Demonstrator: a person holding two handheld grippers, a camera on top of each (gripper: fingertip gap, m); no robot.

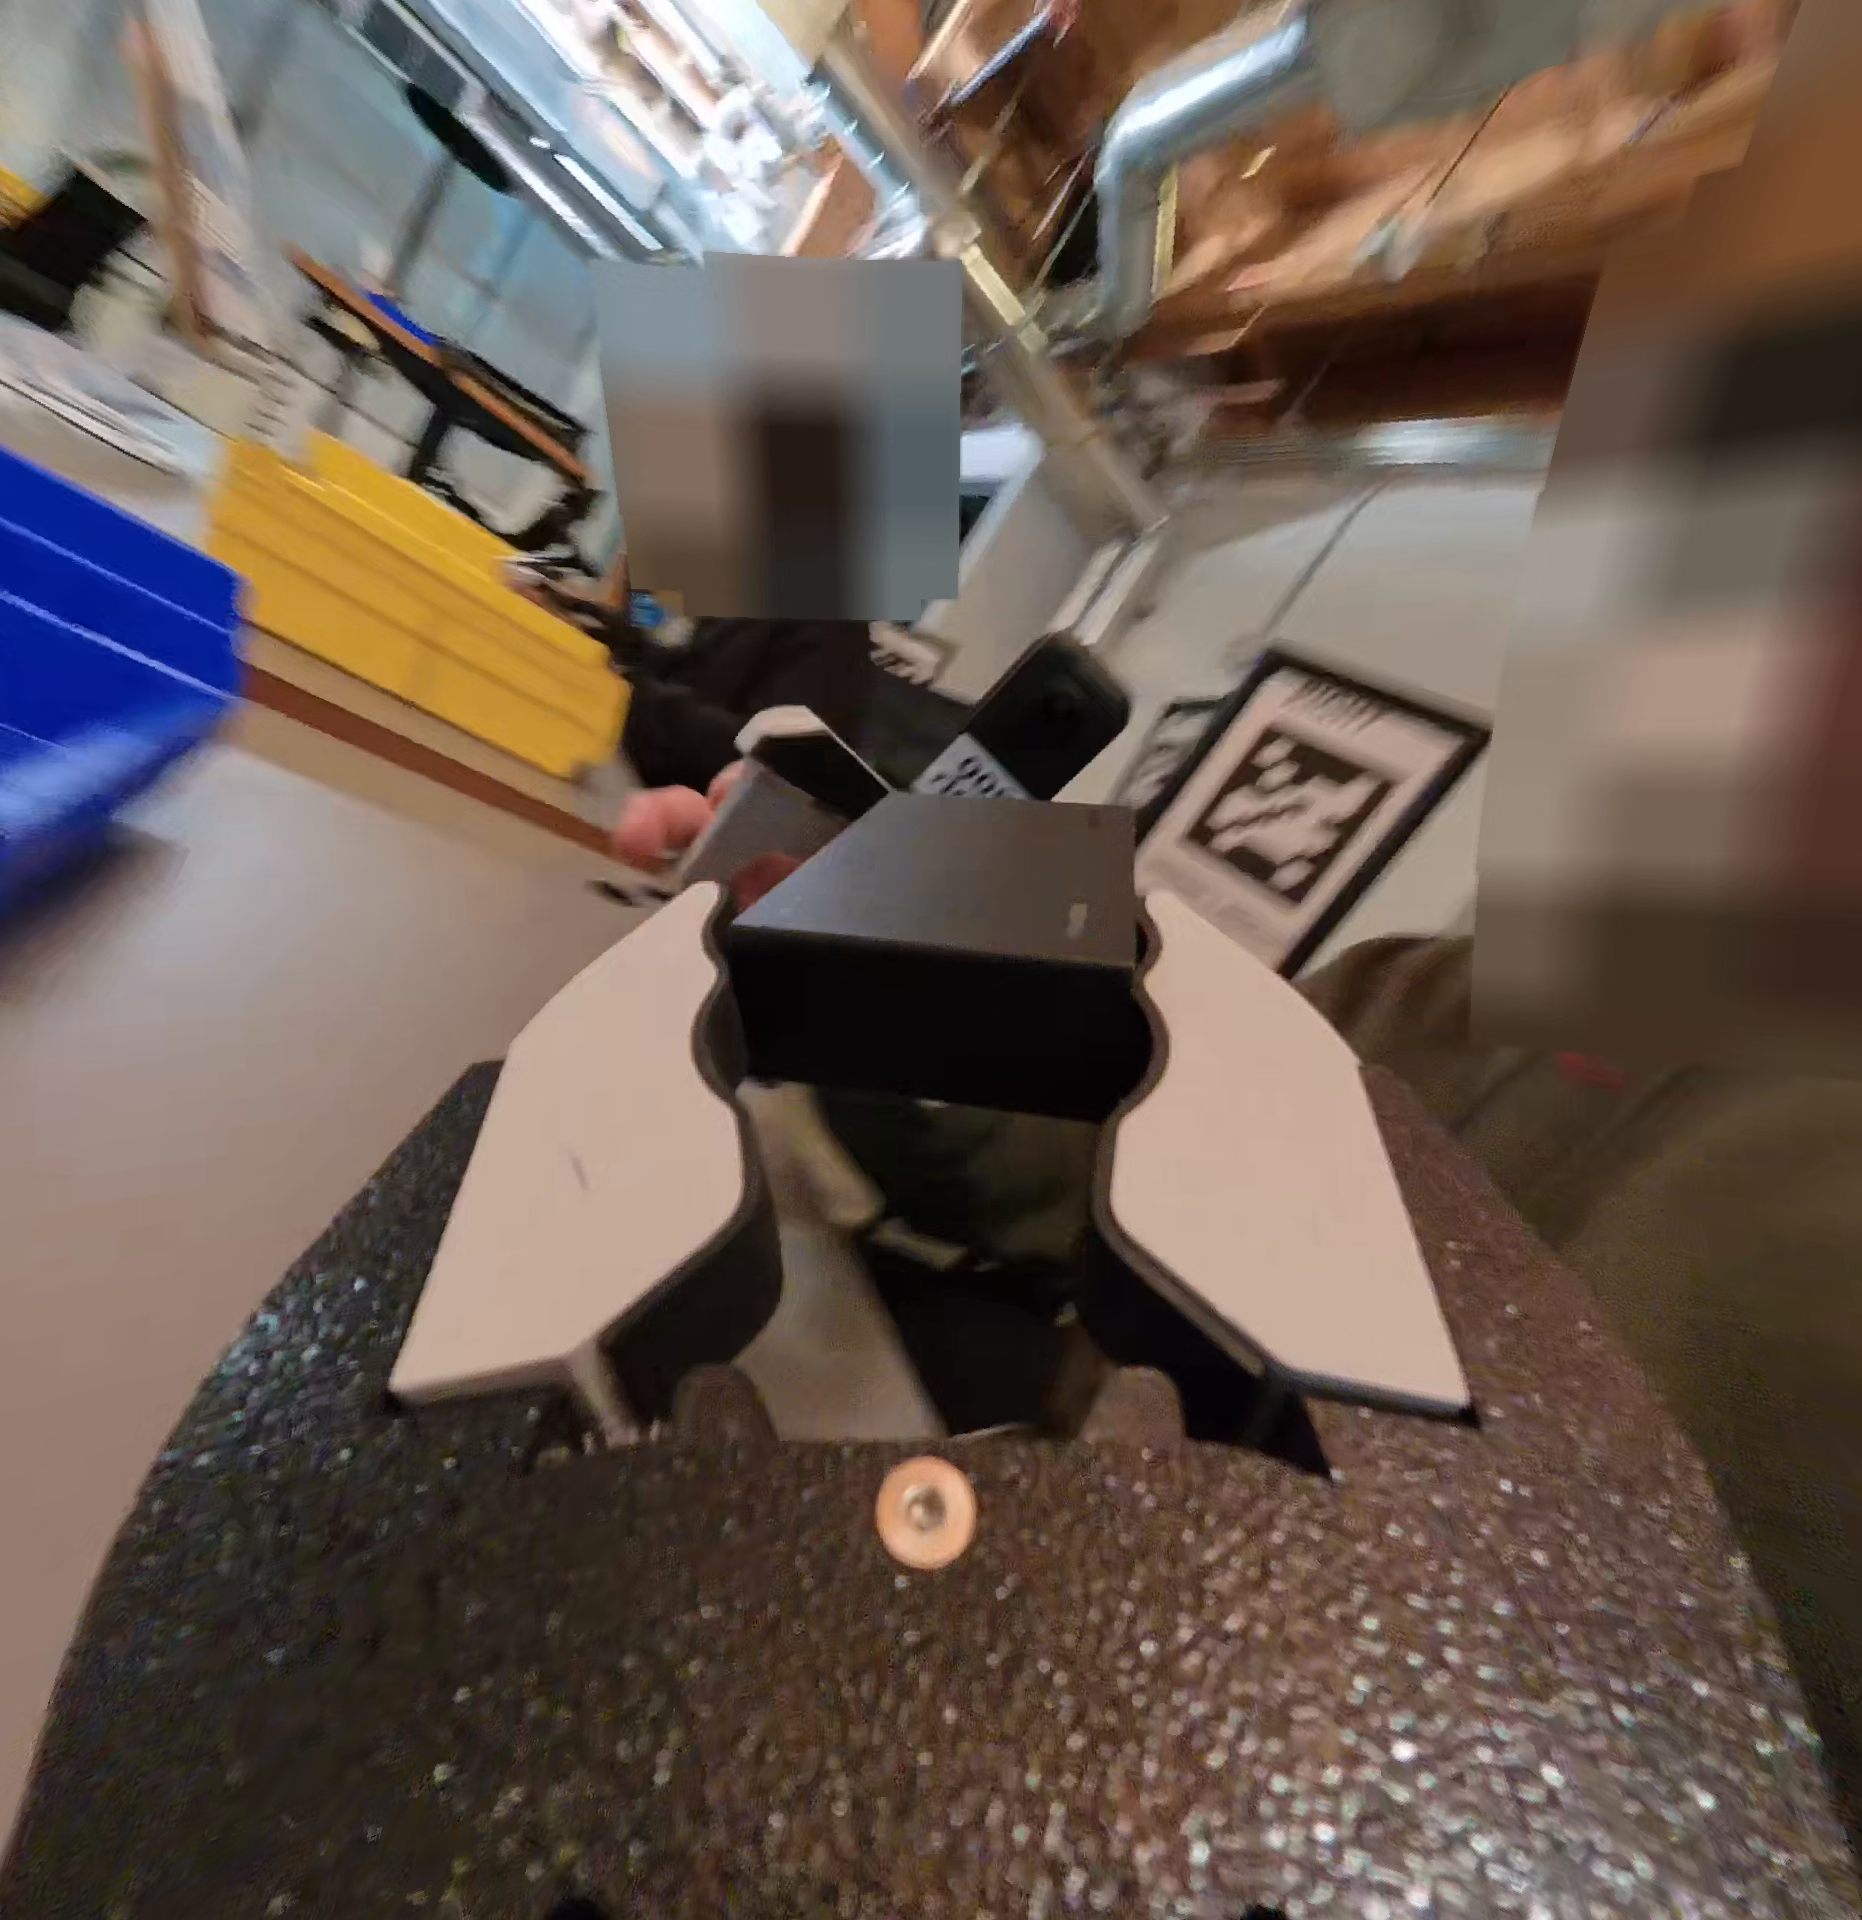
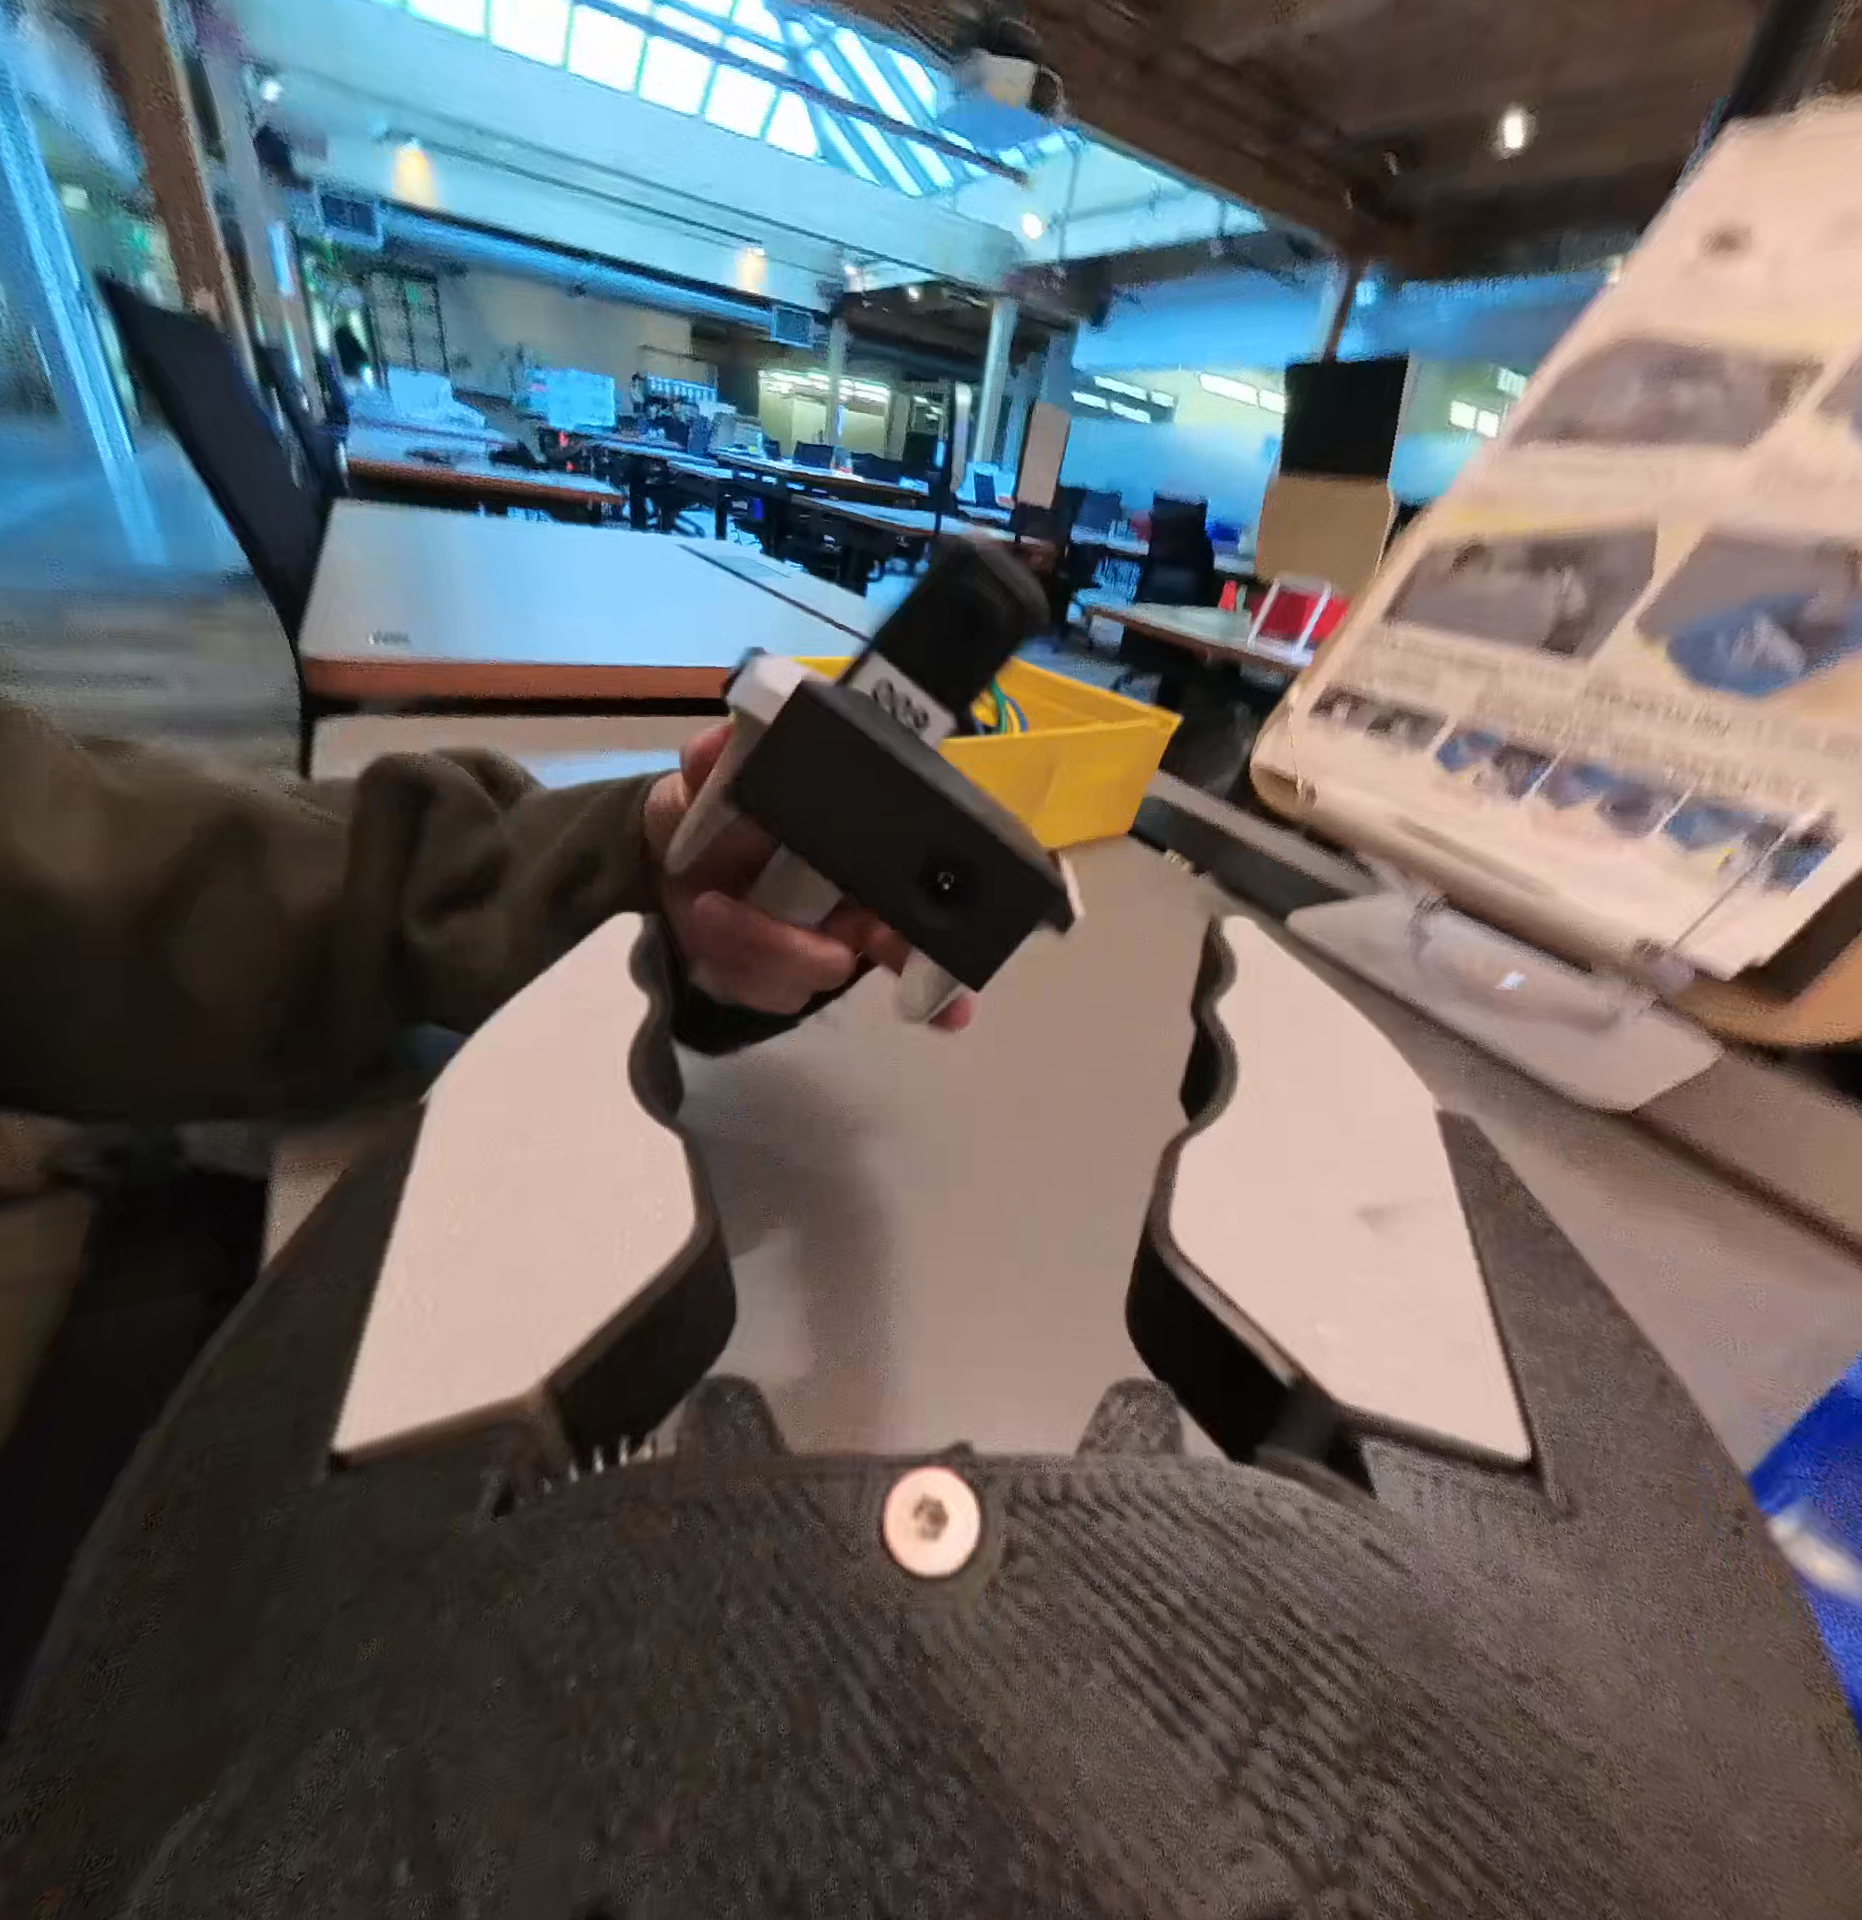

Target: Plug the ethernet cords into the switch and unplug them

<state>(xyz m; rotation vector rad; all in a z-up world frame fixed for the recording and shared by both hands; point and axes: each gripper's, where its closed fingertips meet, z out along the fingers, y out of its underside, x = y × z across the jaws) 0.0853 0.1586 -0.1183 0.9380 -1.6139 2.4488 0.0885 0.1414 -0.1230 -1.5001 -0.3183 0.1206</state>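
Left gripper (image 1: 932,971) fingers clamped on the black switch (image 1: 937,966) mid-frame, right gripper (image 2: 932,1023) fingers apart and empty, so it probably needs to grab an ethernet cord next.

The switch (image 1: 932,945) is plain matte black, clamped between pale grey fingers (image 1: 594,1132) edged in black. At the left of the frame sit bright blue bins (image 1: 85,665) beside yellow ones (image 1: 407,603). A black-and-white square marker (image 1: 1311,800) (bold black frame) shows right of centre. In the right wrist view: an olive-green sleeve (image 2: 283,894), a yellow bin (image 2: 1072,758).
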